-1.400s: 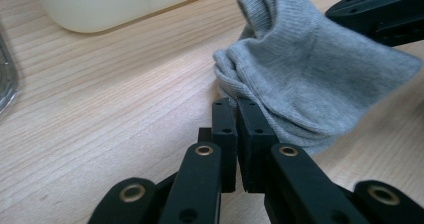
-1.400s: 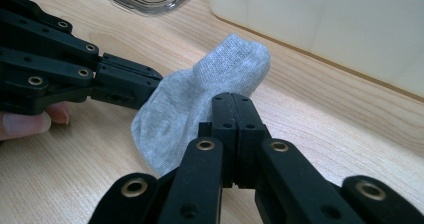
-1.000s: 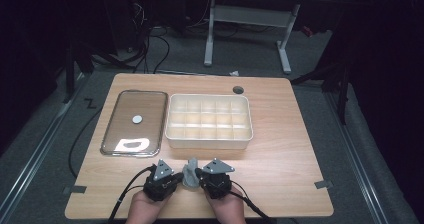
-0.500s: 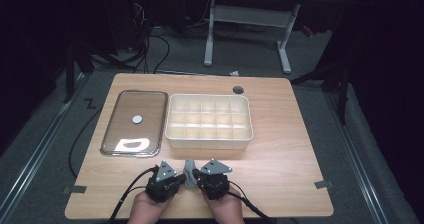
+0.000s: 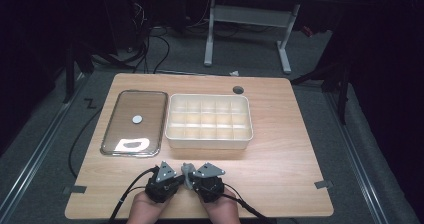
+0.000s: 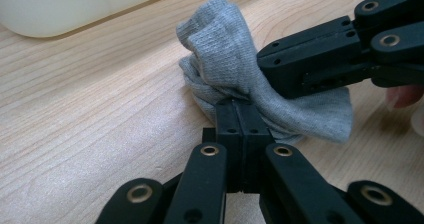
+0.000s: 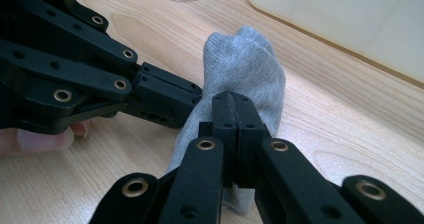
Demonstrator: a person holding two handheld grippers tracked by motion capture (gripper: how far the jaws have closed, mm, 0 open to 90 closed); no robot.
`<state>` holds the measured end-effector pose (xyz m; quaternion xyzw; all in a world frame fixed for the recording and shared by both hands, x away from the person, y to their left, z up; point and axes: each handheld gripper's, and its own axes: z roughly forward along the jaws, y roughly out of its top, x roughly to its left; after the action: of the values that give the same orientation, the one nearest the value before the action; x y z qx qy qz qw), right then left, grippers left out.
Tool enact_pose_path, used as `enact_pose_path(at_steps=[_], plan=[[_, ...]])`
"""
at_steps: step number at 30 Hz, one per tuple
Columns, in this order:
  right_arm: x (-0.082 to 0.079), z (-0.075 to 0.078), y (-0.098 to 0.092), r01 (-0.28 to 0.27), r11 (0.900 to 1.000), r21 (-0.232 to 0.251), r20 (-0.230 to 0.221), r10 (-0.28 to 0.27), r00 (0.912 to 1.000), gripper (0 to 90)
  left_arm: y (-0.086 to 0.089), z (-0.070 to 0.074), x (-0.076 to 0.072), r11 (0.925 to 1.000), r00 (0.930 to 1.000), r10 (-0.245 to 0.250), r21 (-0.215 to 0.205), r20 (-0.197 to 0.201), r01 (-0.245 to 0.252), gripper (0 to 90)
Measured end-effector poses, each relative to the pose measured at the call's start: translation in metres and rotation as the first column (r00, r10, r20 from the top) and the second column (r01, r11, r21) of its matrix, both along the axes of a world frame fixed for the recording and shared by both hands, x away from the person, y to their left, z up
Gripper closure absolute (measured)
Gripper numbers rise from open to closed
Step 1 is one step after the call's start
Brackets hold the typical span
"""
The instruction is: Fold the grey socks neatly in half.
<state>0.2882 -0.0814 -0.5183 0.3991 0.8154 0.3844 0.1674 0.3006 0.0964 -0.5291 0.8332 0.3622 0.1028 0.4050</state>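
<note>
We have the small grey knitted sock [image 6: 235, 64] pinched from both sides at the near edge of the pale wooden table [image 5: 280, 159], just in front of the cream plastic compartment box [image 5: 209, 121]. The left gripper [image 6: 241, 115] has its jaws clamped together on the sock's lower fold, and the right gripper [image 7: 234, 109] is clamped on it too. To do this well, we judge we should keep both grips firm, move the hands together, and avoid stretching the fabric apart.
</note>
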Motion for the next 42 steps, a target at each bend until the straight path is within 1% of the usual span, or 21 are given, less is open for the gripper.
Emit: enact_pose_path(at_steps=[1, 7, 9, 11, 14, 18, 21, 26, 30, 33, 35, 38, 42], plan=[[0.0, -0.001, 0.0, -0.002, 1.0, -0.004, 0.006, 0.002, 1.0, 90.0, 0.001, 0.0, 0.0, 1.0, 1.0, 0.001, -0.003, -0.002, -0.001, 90.0], [0.001, -0.003, 0.001, -0.004, 1.0, 0.004, 0.005, 0.004, 1.0, 90.0, 0.007, 0.002, 0.002, 0.9997, 0.9999, 0.011, -0.022, 0.004, -0.011, 87.0], [0.001, -0.003, 0.001, -0.007, 1.0, 0.006, 0.003, 0.007, 1.0, 90.0, 0.008, 0.003, 0.003, 0.9994, 0.9998, 0.015, -0.031, 0.016, -0.015, 85.2], [0.001, -0.003, 0.001, -0.01, 1.0, 0.006, 0.004, 0.01, 0.9999, 90.0, 0.009, 0.004, 0.002, 0.9994, 0.9992, 0.018, -0.031, 0.037, -0.017, 83.8], [0.001, -0.003, 0.001, -0.011, 1.0, 0.005, 0.005, 0.011, 0.9999, 90.0, 0.011, 0.005, 0.002, 0.9993, 0.9988, 0.02, -0.034, 0.046, -0.018, 83.1], [0.002, -0.003, 0.0, -0.016, 1.0, 0.004, 0.002, 0.016, 0.9999, 90.0, 0.014, 0.007, 0.003, 0.9987, 0.9975, 0.025, -0.046, 0.065, -0.022, 83.5], [0.001, -0.003, 0.001, -0.017, 1.0, -0.001, 0.007, 0.017, 0.9998, 90.0, 0.015, 0.009, 0.002, 0.9982, 0.9967, 0.025, -0.057, 0.077, -0.02, 89.5], [0.001, -0.003, 0.001, -0.015, 1.0, -0.002, 0.008, 0.015, 0.9999, 90.0, 0.021, 0.015, 0.003, 0.9962, 0.9947, 0.028, -0.085, 0.099, -0.02, 90.0], [0.001, -0.003, 0.001, -0.016, 1.0, -0.001, 0.008, 0.016, 0.9998, 90.0, 0.025, 0.023, 0.003, 0.9907, 0.9925, 0.047, -0.132, 0.113, -0.031, 90.0], [0.001, -0.004, 0.001, -0.019, 1.0, 0.006, 0.009, 0.019, 0.9998, 90.0, 0.022, 0.029, 0.004, 0.9882, 0.9905, 0.05, -0.15, 0.128, -0.03, 90.0], [0.001, -0.005, 0.0, -0.021, 1.0, 0.012, 0.011, 0.021, 0.9997, 90.0, 0.017, 0.033, 0.005, 0.9861, 0.9909, 0.048, -0.164, 0.126, -0.027, 90.0], [0.001, -0.005, 0.0, -0.02, 1.0, 0.015, 0.009, 0.02, 0.9998, 90.0, 0.007, 0.036, 0.006, 0.9869, 0.9917, 0.028, -0.161, 0.125, -0.008, 90.0], [0.001, -0.006, -0.001, -0.023, 0.999, 0.028, 0.008, 0.023, 0.9997, 90.0, -0.005, 0.042, 0.009, 0.9836, 0.9926, 0.017, -0.181, 0.12, 0.005, 90.0]])
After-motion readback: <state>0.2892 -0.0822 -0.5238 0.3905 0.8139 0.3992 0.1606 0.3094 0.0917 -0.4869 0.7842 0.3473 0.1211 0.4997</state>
